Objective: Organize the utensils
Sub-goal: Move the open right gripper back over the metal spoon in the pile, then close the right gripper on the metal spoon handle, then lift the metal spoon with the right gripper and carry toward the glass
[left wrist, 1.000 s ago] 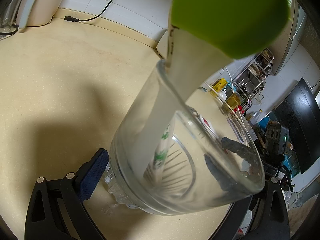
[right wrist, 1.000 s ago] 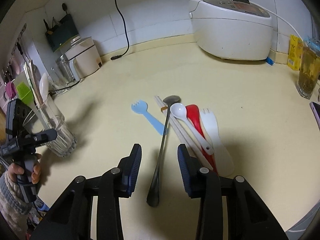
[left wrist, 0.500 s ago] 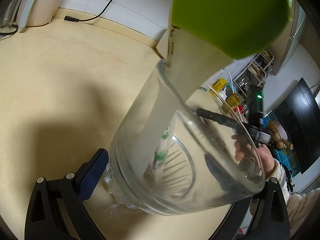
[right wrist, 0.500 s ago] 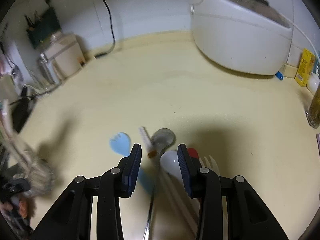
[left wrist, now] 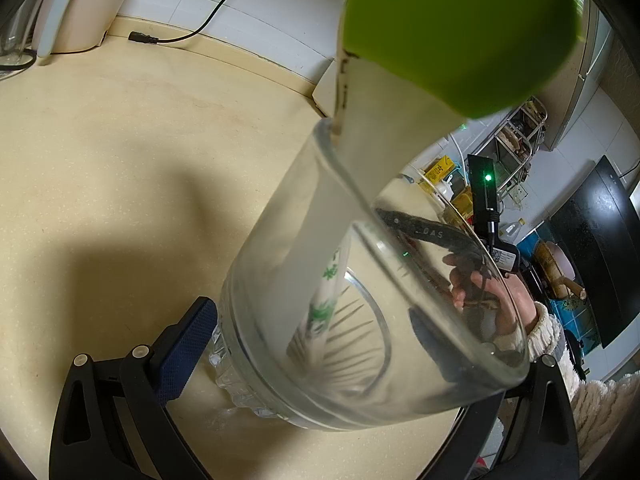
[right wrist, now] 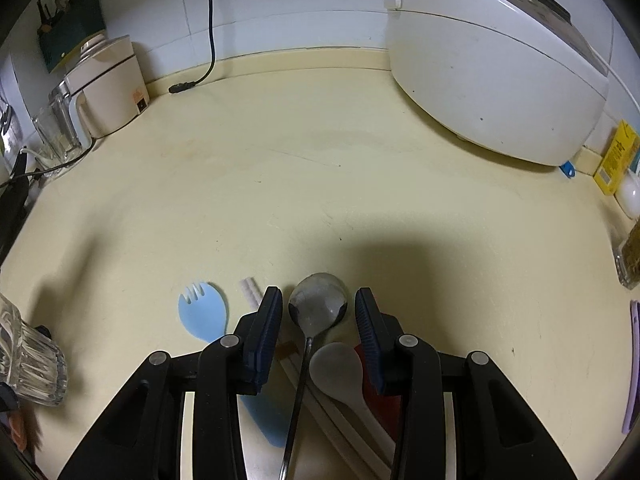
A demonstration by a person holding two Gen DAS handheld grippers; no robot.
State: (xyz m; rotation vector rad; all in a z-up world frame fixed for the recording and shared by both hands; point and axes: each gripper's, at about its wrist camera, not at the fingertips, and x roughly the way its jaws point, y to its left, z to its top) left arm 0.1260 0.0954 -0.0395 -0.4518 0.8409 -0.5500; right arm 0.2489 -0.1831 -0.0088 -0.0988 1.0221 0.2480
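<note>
The right gripper [right wrist: 317,316] hangs over the pile of utensils with its fingers [right wrist: 269,330] partly apart and nothing between the pads. The steel spoon [right wrist: 318,306] lies on the table [right wrist: 320,184] below the gap, its bowl just past the fingertips. A white spoon [right wrist: 336,368] lies nearer, between the fingers, with a red utensil [right wrist: 380,400] beside it under the right finger. The blue spork [right wrist: 202,314] and white chopsticks [right wrist: 250,292] lie outside the left finger. Farther off stands the rice cooker [right wrist: 496,80].

The left gripper [left wrist: 320,356] has its fingers [left wrist: 186,344] closed on the base of a glass tumbler [left wrist: 320,280], which holds a green spatula [left wrist: 460,28] and a patterned chopstick [left wrist: 328,292]. A power plug [left wrist: 142,37] lies well beyond.
</note>
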